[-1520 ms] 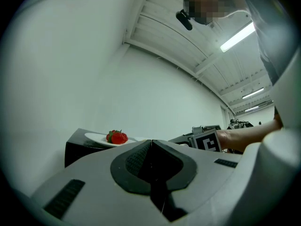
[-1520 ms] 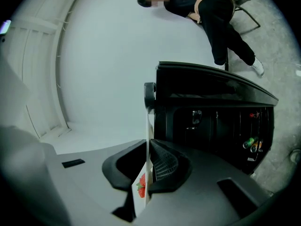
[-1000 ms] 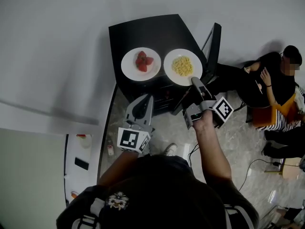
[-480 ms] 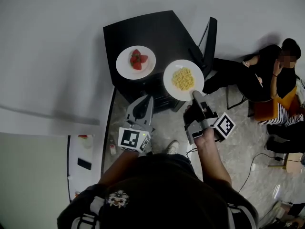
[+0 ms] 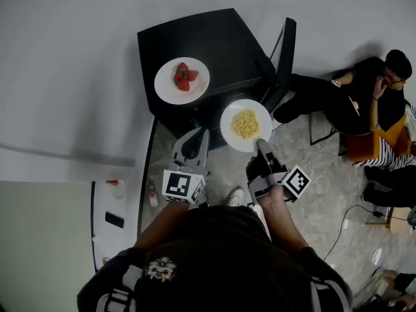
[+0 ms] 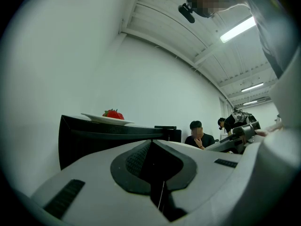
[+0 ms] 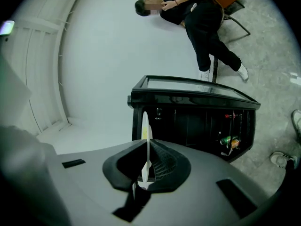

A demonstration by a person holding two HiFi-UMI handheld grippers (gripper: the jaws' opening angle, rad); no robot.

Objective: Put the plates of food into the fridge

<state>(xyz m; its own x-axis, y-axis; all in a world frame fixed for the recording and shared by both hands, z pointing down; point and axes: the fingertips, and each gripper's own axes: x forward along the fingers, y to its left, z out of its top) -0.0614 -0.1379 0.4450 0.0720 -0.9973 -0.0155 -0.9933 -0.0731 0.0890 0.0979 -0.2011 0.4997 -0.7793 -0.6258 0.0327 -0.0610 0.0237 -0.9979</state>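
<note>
Step in hand looks like the first plate going in. Right gripper is clamped on the rim of the noodle plate, held just in front of the fridge. Left gripper has jaws together, nothing in them. Strawberry plate sits on the fridge top. Next move, I'd say: keep the plate level and slide it onto a shelf.

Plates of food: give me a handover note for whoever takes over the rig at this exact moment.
Left gripper: shut, empty, in front of the black fridge.
Right gripper: shut on the rim of the plate of yellow food, jaws just tightened; the plate is off the fridge top, over the floor.
Strawberry plate: on the fridge top, untouched.
Done: fridge door open, first plate lifted.
Left: set it inside, then fetch the strawberry plate.
</note>
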